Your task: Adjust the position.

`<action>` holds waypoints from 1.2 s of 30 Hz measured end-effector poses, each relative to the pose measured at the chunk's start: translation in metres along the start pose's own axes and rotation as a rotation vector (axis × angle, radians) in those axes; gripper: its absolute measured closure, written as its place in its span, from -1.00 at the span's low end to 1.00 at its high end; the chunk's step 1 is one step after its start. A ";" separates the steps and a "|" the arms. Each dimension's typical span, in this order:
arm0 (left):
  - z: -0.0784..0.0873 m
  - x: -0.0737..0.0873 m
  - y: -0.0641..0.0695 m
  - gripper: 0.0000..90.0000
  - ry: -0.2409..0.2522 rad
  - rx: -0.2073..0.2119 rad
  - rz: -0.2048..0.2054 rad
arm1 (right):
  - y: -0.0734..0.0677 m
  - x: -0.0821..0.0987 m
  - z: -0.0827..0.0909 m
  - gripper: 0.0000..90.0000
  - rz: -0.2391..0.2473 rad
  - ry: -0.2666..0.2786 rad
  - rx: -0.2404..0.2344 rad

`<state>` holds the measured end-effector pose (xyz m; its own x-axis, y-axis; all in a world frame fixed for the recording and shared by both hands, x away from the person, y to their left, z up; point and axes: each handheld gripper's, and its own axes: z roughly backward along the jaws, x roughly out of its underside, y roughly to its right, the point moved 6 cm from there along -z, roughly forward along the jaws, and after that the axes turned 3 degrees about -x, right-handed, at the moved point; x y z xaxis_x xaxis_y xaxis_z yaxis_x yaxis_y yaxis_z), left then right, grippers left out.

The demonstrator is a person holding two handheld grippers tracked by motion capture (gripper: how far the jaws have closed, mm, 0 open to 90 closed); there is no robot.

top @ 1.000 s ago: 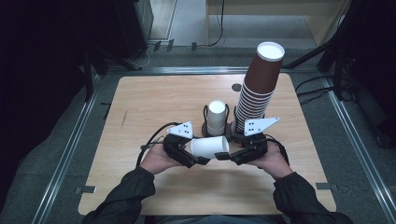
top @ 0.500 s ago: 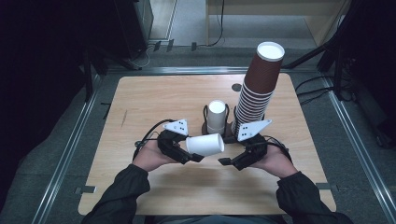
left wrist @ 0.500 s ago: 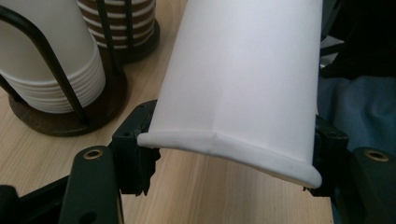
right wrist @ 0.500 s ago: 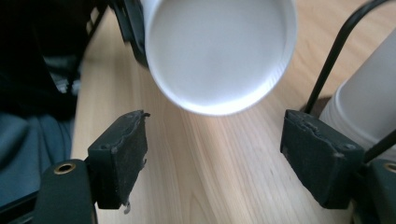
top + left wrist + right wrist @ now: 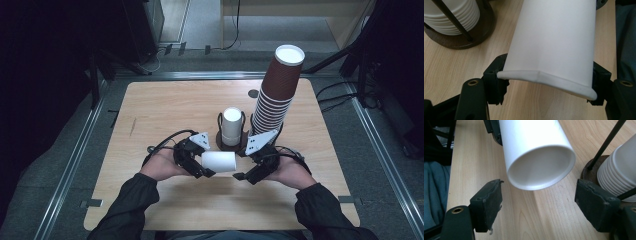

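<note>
White paper cup held sideways over the wooden bench.
Left gripper (image 5: 206, 167) clamps the white paper cup (image 5: 218, 161) at frame centre; right gripper (image 5: 243, 172) stands open, jaws clear of it.

white cup (image 5: 554, 42): no print or label readable
brown cup stack (image 5: 277, 95): no lettering readable
grey plates on the grippers: white dots, no readable text
table (image 5: 165, 107): no markings readable

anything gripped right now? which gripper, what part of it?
The left gripper clamps the white paper cup across its rolled rim end, squashing it. The right gripper stands open at the cup's other end, holding nothing.
</note>
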<state>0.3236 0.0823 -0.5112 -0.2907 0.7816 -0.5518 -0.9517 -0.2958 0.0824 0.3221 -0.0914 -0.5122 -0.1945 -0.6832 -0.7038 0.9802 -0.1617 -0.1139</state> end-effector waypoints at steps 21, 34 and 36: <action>-0.022 -0.005 0.006 -0.36 -0.131 -0.001 -0.032 | -0.004 -0.009 -0.026 -0.25 0.126 -0.083 -0.011; -0.015 -0.008 0.005 -0.67 -0.052 -0.009 -0.032 | -0.003 -0.008 -0.020 -0.19 0.118 -0.044 -0.042; -0.014 -0.008 0.006 -0.71 -0.032 0.001 -0.029 | -0.002 -0.008 -0.017 -0.19 0.115 -0.026 -0.048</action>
<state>0.3219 0.0666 -0.5179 -0.2658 0.8072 -0.5270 -0.9599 -0.2719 0.0678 0.3227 -0.0735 -0.5187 -0.0813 -0.7133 -0.6961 0.9966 -0.0479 -0.0673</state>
